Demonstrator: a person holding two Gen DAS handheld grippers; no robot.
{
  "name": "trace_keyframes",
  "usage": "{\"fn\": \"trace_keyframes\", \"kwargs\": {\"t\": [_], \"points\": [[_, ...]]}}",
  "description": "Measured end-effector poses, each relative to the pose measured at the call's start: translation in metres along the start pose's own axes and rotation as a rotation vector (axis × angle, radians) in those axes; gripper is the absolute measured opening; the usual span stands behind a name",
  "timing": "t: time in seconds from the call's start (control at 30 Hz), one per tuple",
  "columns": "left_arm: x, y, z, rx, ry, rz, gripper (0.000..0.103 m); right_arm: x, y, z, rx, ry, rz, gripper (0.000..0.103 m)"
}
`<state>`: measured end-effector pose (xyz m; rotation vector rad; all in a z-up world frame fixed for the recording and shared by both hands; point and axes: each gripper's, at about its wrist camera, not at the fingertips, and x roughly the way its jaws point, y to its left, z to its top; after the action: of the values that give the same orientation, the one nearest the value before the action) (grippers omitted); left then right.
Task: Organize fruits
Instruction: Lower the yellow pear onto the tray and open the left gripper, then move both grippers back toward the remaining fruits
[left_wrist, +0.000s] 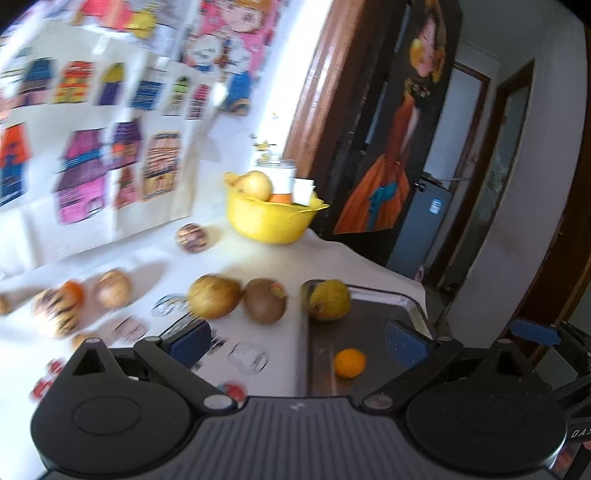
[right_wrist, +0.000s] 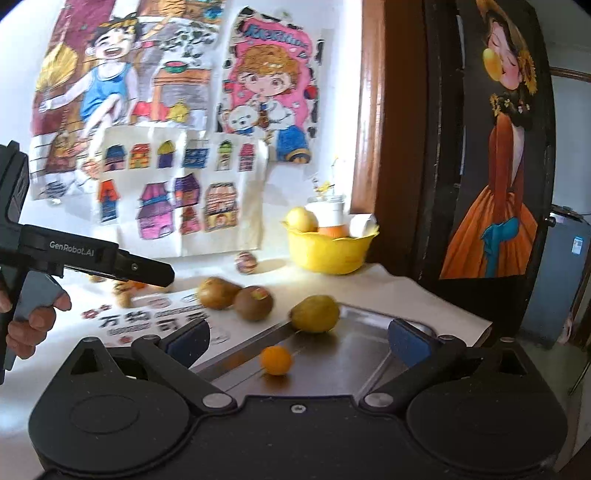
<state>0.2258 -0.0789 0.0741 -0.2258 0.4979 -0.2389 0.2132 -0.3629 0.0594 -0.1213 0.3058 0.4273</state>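
Note:
A metal tray (left_wrist: 373, 306) (right_wrist: 362, 350) lies at the table's right end. In it sit a small orange (left_wrist: 350, 363) (right_wrist: 276, 360) and a yellow-green pear (left_wrist: 328, 300) (right_wrist: 314, 314) at its far left edge. Two brown kiwis (left_wrist: 264, 301) (right_wrist: 253, 302) lie on the white cloth left of the tray. My left gripper (left_wrist: 299, 341) is open and empty above the tray's left edge. My right gripper (right_wrist: 299, 338) is open and empty above the tray, the orange between its fingers' lines.
A yellow bowl (left_wrist: 269, 218) (right_wrist: 328, 251) with fruit stands at the back by the wall. More fruits (left_wrist: 110, 288) and a patterned ball (left_wrist: 192, 238) lie left on the cloth. The left gripper's body (right_wrist: 85, 258) shows at the left. Drawings cover the wall.

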Motion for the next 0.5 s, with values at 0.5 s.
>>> {"fn": "trace_keyframes", "kwargs": {"t": [0.5], "points": [[-0.074,0.067,-0.055,-0.03,0.065,0.132,0.103,-0.018,0.089,-0.024,0.015,0.172,0.147,0.102]]}}
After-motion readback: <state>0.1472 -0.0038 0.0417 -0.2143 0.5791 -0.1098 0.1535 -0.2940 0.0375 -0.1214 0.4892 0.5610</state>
